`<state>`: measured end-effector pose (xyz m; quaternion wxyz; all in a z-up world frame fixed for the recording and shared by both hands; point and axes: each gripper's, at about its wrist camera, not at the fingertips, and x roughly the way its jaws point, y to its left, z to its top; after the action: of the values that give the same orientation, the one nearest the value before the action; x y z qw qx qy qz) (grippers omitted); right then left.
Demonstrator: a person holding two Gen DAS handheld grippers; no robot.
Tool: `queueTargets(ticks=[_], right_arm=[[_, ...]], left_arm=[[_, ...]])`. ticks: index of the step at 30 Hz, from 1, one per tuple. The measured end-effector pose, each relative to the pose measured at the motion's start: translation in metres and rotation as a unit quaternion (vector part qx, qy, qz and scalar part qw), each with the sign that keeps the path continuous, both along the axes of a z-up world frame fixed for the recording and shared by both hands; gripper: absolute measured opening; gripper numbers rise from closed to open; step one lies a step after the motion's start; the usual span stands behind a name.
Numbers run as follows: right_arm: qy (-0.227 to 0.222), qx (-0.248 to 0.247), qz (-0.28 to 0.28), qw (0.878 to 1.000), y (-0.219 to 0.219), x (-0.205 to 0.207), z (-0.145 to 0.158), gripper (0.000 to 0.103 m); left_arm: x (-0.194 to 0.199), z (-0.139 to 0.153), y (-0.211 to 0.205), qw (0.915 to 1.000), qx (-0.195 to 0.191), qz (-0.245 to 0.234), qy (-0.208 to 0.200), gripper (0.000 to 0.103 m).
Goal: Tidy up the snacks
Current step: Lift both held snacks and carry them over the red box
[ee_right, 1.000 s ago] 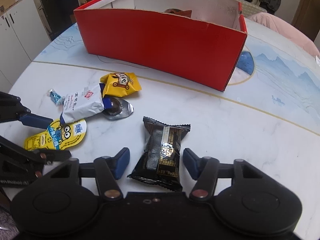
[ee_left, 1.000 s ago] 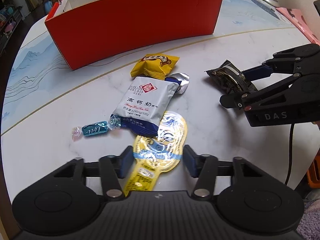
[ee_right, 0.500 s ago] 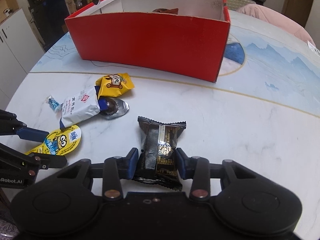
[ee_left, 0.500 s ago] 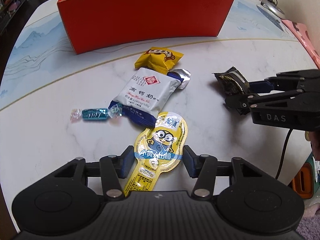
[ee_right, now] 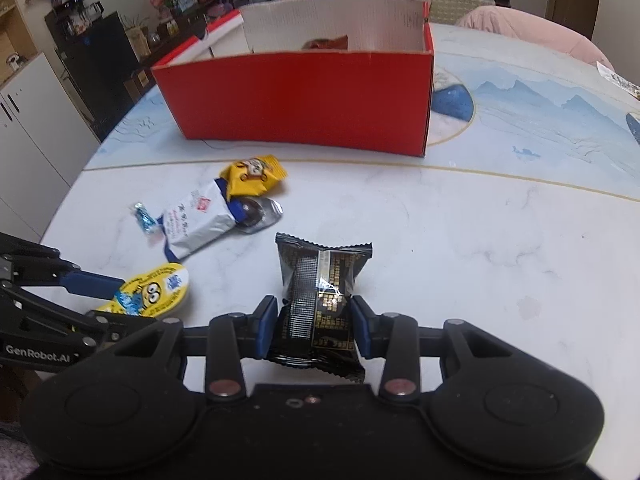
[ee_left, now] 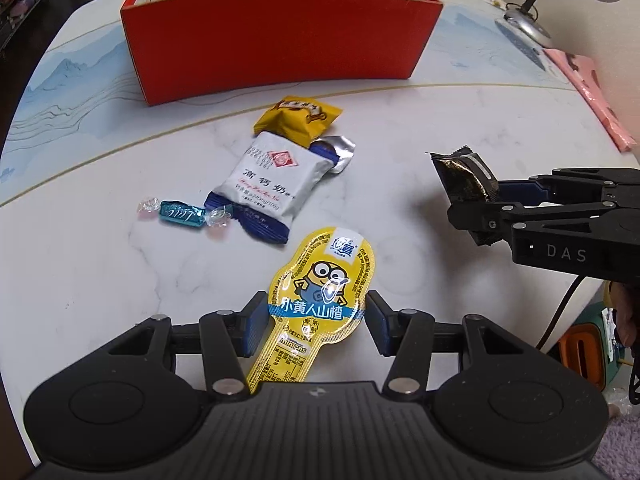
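A yellow cartoon-figure snack packet (ee_left: 320, 280) sits between the blue pads of my left gripper (ee_left: 316, 316), which is shut on its sides just above the white marble table (ee_left: 400, 140). From the right wrist view that same packet (ee_right: 160, 284) shows in the left gripper (ee_right: 120, 298) at the lower left. My right gripper (ee_right: 314, 328) is shut on a black snack packet (ee_right: 324, 276), pads pressing both of its sides. In the left wrist view the right gripper (ee_left: 476, 204) carries the black packet (ee_left: 460, 176) at the right. The red cardboard box (ee_left: 280, 52) stands open-topped at the back.
On the table lie a white-and-blue milk tablet pack (ee_left: 272, 184), a small yellow packet (ee_left: 298, 118), a silver foil snack (ee_left: 338, 152) and a teal wrapped candy (ee_left: 180, 213). A desk lamp (ee_left: 524, 28) and pink plastic (ee_left: 592, 92) are at the far right. Something brown lies inside the box (ee_right: 300, 100).
My right gripper closed on the black packet and raised it off the table. The yellow packet stayed in the left gripper as that hand rolled slightly.
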<state>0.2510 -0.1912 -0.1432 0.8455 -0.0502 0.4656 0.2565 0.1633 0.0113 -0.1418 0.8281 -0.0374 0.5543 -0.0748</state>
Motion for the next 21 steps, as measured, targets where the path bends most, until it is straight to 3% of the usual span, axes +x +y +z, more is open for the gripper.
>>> queueTargets(ticks=[10,21], right_arm=[[-0.044,0.022,0.007,0.999,0.006,-0.005,0.040,0.039],[-0.108,0.041,0.021,0.993,0.014,0.025,0.093,0.039]], left_arm=[[0.003,0.038,0.006,0.9988,-0.001,0.028,-0.041,0.051],[0.034,0.099,0.015,0.9920,-0.003,0.062,-0.110,0.051]])
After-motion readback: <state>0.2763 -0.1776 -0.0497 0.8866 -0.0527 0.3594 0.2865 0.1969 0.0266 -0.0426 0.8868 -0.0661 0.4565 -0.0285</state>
